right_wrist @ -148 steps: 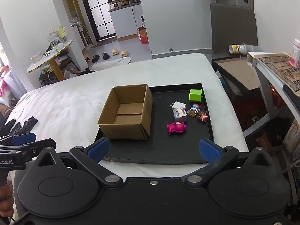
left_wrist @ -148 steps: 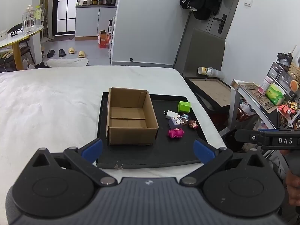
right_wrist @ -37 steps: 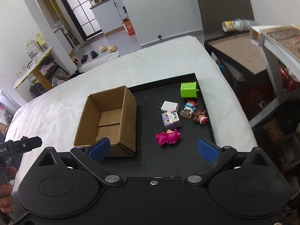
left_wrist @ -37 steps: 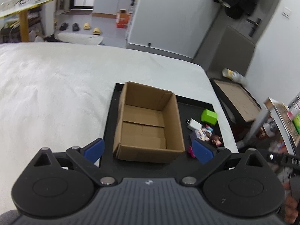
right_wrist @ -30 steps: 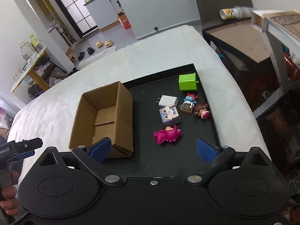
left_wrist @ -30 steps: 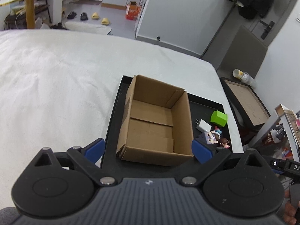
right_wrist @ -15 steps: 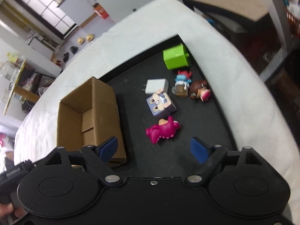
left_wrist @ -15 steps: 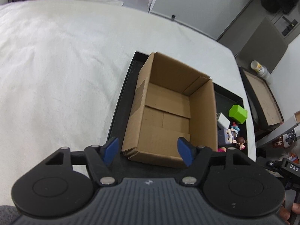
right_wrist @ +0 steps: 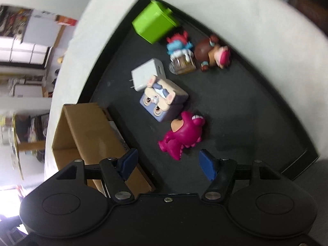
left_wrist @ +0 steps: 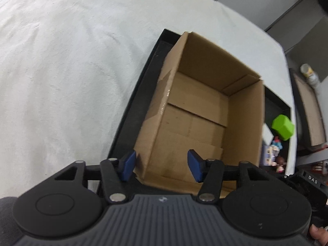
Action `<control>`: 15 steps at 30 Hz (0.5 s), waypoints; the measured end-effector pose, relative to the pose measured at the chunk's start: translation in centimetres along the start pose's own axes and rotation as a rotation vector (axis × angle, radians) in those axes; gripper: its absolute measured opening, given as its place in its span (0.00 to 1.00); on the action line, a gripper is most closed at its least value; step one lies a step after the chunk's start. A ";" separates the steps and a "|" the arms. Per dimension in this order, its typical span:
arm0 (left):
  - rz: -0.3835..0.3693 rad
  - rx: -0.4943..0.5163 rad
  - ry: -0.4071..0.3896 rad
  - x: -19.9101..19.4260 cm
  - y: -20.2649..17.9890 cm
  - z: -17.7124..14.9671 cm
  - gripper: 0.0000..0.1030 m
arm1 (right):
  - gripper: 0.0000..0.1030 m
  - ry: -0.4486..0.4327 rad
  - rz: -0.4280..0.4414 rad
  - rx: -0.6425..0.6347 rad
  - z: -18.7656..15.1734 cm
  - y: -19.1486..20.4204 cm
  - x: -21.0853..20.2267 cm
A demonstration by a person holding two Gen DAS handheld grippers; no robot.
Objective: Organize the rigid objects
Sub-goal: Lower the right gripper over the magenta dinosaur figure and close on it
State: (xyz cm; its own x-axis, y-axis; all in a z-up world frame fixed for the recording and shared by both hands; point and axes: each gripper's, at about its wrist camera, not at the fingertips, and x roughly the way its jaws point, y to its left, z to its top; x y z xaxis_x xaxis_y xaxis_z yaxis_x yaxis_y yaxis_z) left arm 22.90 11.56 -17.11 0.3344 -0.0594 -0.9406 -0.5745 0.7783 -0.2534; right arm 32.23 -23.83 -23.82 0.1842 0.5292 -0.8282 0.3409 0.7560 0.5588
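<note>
Right tool [right_wrist: 167,161], fingers apart, hovers near the pink dinosaur toy [right_wrist: 183,135]: straddle its body squarely before closing; left tool [left_wrist: 162,165], also apart, straddles the cardboard box [left_wrist: 202,110] wall.

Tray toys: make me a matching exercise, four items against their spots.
Items:
1. green cube
2. pink dinosaur toy
3. white charger
4. cardboard box

Places:
A. nearest the right gripper
B. far corner of the black tray
C. under the left gripper
D. touching the lilac character block

Pairs: 1-B, 2-A, 3-D, 4-C
</note>
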 end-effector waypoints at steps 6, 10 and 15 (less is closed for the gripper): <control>-0.002 -0.005 0.015 0.9 0.7 0.3 0.41 | 0.60 0.012 -0.054 0.056 0.3 0.0 2.3; -0.021 -0.017 0.028 1.0 1.5 0.5 0.31 | 0.60 -0.011 -0.107 0.108 0.5 -0.4 3.1; -0.060 -0.019 0.038 0.9 2.3 0.5 0.25 | 0.62 -0.078 -0.168 0.107 0.7 0.9 3.4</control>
State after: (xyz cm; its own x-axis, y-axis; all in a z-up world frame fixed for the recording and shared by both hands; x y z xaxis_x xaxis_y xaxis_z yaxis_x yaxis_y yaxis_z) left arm 22.28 13.58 -18.43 0.3400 -0.1299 -0.9314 -0.5682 0.7608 -0.3135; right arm 33.85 -21.64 -26.14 0.1860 0.3649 -0.9123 0.4676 0.7837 0.4088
